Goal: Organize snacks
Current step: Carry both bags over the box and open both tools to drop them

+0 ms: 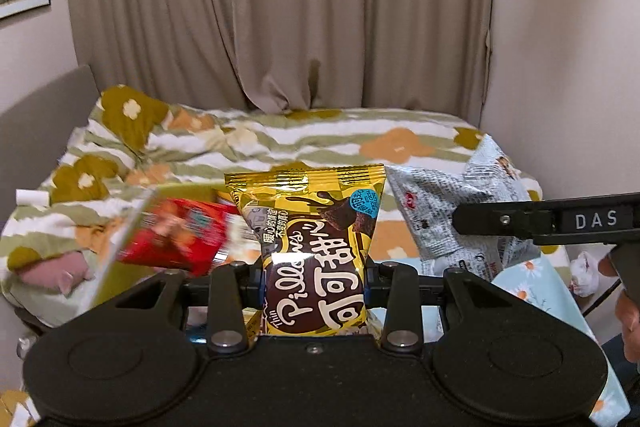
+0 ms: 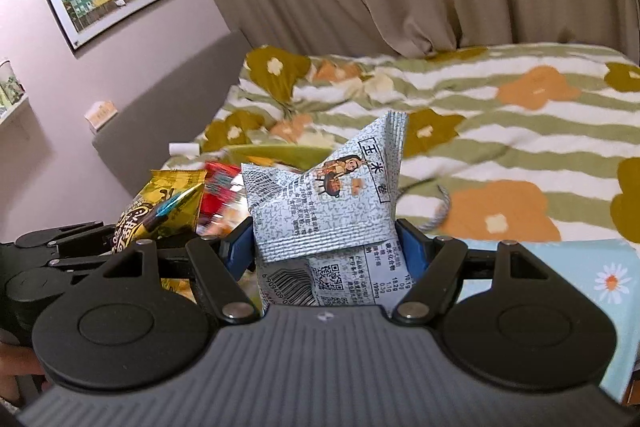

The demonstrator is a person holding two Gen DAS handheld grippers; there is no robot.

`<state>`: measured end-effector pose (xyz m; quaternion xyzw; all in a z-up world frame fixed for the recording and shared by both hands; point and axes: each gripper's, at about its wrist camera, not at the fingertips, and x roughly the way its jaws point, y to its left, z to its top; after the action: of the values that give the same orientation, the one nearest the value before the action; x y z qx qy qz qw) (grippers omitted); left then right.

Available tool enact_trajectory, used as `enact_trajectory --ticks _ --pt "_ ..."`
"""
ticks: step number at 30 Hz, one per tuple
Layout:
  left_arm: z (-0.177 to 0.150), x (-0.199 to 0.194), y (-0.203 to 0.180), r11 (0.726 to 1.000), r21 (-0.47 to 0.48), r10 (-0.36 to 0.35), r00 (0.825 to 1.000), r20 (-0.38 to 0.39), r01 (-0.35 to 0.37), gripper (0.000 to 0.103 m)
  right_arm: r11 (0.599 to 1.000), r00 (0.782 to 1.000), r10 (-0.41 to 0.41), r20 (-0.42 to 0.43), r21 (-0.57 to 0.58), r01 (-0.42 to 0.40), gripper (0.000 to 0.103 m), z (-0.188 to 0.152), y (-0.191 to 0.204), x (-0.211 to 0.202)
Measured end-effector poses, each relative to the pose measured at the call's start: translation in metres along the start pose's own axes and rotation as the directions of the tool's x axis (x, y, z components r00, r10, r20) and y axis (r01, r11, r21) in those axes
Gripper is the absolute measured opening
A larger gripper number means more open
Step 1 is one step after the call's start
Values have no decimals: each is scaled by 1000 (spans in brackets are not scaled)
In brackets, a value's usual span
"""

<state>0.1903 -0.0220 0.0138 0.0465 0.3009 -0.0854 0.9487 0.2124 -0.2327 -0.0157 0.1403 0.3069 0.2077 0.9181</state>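
Snack packets in both grippers, held up over a bed with a flowered, green-striped quilt (image 1: pixel 400 131). Left gripper (image 1: pixel 314 281) is clamped narrow on the lower half of a yellow chocolate-pillow packet (image 1: pixel 316 227); its jaws press in from both sides, and the packet stands upright with its crimped top edge uppermost. Right gripper (image 2: pixel 326 247) grips a pale grey printed corn-snack packet (image 2: pixel 332 203) at a middling width; this packet is folded and crumpled between the blue pads, one corner pointing up. From the left wrist view the grey packet sits just to the right of the yellow one, near but apparently not touching. A red snack packet (image 1: pixel 180 231) is blurred behind and left of the yellow one; beside it runs a slanting pale edge, possibly the rim of a clear container, but I cannot tell. Light blue daisy-print cloth (image 2: pixel 592 275) lies at lower right. Risks from here, as I judge them: both packets are slick, air-filled film, so a squeeze low on the bag may let it slide out or pivot when swung. The grey packet's fold could spring open and shift in the pads. With both grippers this near each other, a careless move could knock one packet against the other, or against the red one. Too hard a squeeze might crush the contents.
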Motion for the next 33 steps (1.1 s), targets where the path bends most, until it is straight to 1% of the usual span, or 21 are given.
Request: enact_trajectory --ticks 5,12,16,19,22,24,25,27,28,29,31,33 --pt "1 -11 58 1000 -4 -4 1000 10 4 42 999 999 -26 28 35 25 88 -2 56 8" --pt "-5 4 127 999 9 -43 999 -8 43 42 986 992 -119 39 123 113 88 -11 115 34" --pt "-13 12 150 997 24 -78 997 -25 79 42 971 981 -189 34 154 181 88 -19 145 49" --pt "-18 17 166 994 23 -102 994 -39 103 42 963 977 -212 28 177 204 88 -24 162 59" --pt "-20 17 174 991 13 -129 991 -46 130 42 955 967 -253 20 168 246 88 -28 180 68" --pt "-21 17 175 989 9 -149 988 -51 149 45 948 960 -281 19 163 274 88 -29 188 73" --pt "-22 17 174 987 6 -161 986 -49 161 49 946 958 -285 21 167 278 88 -30 191 75" --pt "-23 17 171 985 10 -173 984 -41 174 100 942 956 -293 24 180 285 88 -29 193 76" --pt "-25 15 171 985 16 -173 985 -21 173 103 939 953 -301 26 181 292 88 -30 194 76" --pt "-28 11 171 985 24 -170 986 0 170 103 937 950 -310 26 178 301 88 -30 194 76" --pt "-31 8 171 985 37 -166 986 -5 166 103 935 948 -316 25 177 307 88 -32 196 78" --pt "-35 7 177 988 29 -149 989 -18 150 103 937 951 -309 20 178 301 88 -32 197 79"
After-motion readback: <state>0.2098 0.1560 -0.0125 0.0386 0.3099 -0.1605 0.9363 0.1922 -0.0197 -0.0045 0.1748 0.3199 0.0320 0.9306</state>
